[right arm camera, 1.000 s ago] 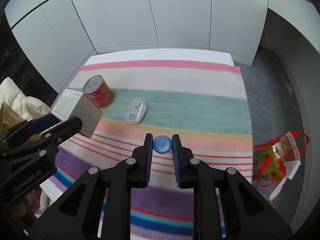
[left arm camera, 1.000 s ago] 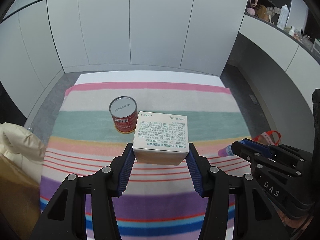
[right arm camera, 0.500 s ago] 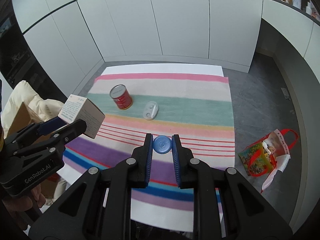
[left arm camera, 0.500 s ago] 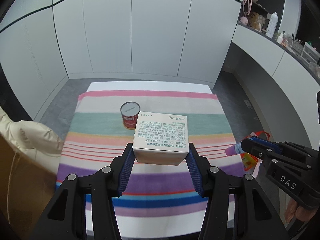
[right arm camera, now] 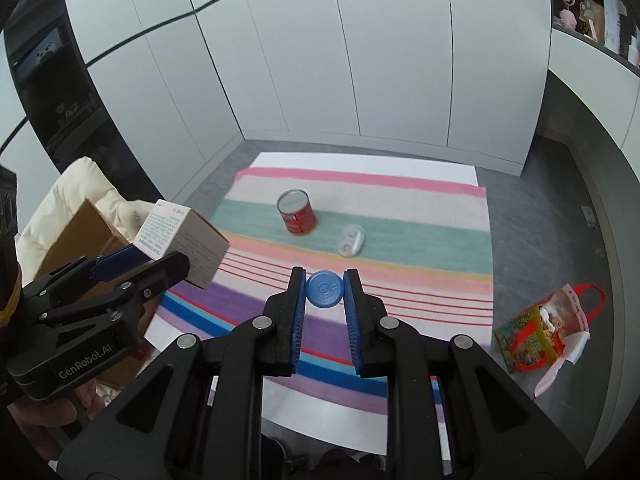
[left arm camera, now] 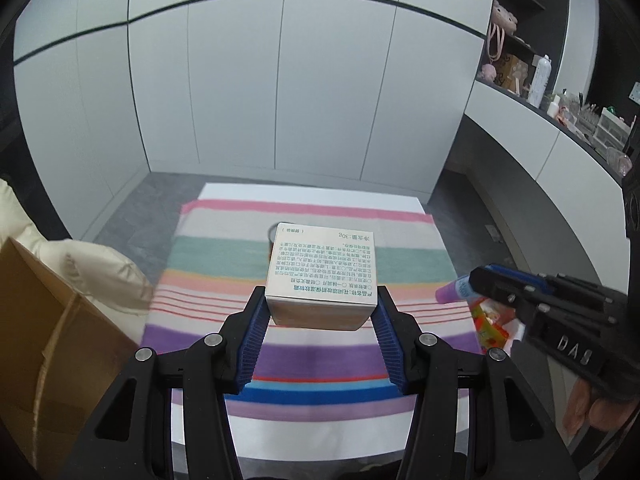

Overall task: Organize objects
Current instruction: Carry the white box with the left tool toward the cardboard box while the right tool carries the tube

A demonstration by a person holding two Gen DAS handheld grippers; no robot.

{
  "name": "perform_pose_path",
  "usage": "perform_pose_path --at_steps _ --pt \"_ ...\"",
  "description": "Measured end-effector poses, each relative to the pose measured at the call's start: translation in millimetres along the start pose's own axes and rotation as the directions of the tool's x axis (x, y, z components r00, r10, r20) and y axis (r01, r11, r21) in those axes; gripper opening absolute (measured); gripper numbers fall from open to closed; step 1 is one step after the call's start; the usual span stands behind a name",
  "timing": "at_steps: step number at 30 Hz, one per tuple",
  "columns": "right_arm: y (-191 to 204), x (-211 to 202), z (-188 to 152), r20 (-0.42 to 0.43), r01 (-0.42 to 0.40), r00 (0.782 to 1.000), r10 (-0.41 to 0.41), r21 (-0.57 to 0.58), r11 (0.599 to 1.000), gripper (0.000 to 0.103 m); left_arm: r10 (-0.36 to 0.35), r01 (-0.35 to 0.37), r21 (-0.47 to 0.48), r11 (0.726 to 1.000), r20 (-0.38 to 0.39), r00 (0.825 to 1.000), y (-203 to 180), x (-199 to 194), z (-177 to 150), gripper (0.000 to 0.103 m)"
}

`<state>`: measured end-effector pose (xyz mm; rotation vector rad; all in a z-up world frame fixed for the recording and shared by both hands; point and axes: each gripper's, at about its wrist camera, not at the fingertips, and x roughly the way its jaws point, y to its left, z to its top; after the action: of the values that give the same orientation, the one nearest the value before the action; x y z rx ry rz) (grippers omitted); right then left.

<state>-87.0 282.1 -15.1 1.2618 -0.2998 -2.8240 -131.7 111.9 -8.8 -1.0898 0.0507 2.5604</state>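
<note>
White cabinets ring the striped cloth (right arm camera: pixel 400 240) below us as our left gripper (left arm camera: pixel 320 312) clamps the box (left arm camera: pixel 324 272) and our right gripper (right arm camera: pixel 324 292) pinches the blue-capped tube (right arm camera: pixel 324 290), both aloft mid-carry; next we need a drop spot, perhaps the carton (left arm camera: pixel 40 340) at left.

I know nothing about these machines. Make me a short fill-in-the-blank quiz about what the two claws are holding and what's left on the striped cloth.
1. The left claw is clamped on a white printed ____.
2. The right claw grips a round bottle cap coloured ____.
3. On the striped cloth, a small white case lies beside a red ____.
4. A colourful bag with red handles sits on the ____.

Missing words: box; blue; can; floor
</note>
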Motion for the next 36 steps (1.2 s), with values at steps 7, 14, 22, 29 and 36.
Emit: perform_pose_path --at_steps 7,14,22,29,36 --pt "15 3 7 0.004 0.003 1.000 -0.003 -0.019 1.000 0.020 0.023 -0.023 -0.026 0.999 0.002 1.000 24 -4 -5 0.052" --pt "39 16 12 -0.001 -0.028 1.000 0.028 -0.049 0.998 0.020 0.052 -0.051 -0.057 0.997 0.017 0.999 53 -14 -8 0.052" --pt "75 33 17 -0.019 -0.070 0.997 0.068 -0.096 0.993 0.020 0.098 -0.095 -0.106 0.990 0.025 0.995 89 -25 -15 0.052" --pt "109 43 17 -0.028 -0.106 0.994 0.104 -0.137 0.985 0.020 0.137 -0.131 -0.149 0.980 0.028 0.990 121 -38 -24 0.052" --pt "146 51 16 -0.040 -0.145 0.989 0.140 -0.189 0.971 0.020 0.178 -0.170 -0.187 0.967 0.026 0.984 151 -51 -34 0.052"
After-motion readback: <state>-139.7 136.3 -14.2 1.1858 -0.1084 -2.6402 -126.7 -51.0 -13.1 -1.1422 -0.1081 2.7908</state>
